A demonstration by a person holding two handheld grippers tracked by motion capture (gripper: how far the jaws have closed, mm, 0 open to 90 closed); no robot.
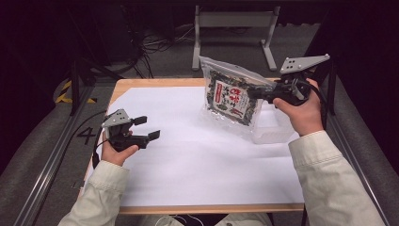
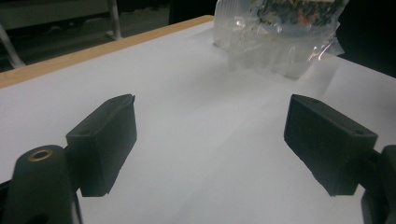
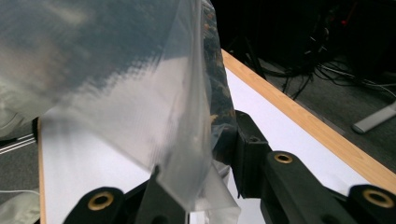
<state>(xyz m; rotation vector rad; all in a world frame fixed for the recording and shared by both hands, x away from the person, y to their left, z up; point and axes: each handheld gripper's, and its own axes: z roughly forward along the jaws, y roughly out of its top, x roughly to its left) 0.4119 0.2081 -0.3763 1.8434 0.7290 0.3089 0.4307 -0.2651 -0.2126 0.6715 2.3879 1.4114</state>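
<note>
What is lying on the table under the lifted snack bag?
Under the snack bag, held up by the right gripper, sits a clear plastic container on the white paper. The bag covers its left part, so any contents cannot be seen.

bare sheet (image 1: 197, 155) w/ bag (image 1: 230, 96) far-right

Dim room, one lit-up table in the middle.

The wooden table (image 1: 141, 83) has a white sheet (image 1: 197, 155) over most of it, with bare wood showing along the edges. Grey carpet (image 1: 42, 141) runs all around. At 12 o'clock there's a grey metal stand (image 1: 234, 21), a tangle of black cables (image 1: 150, 42) at 11, and yellow-black floor tape (image 1: 66, 92) at 9. Everything past that is just dark.
</note>
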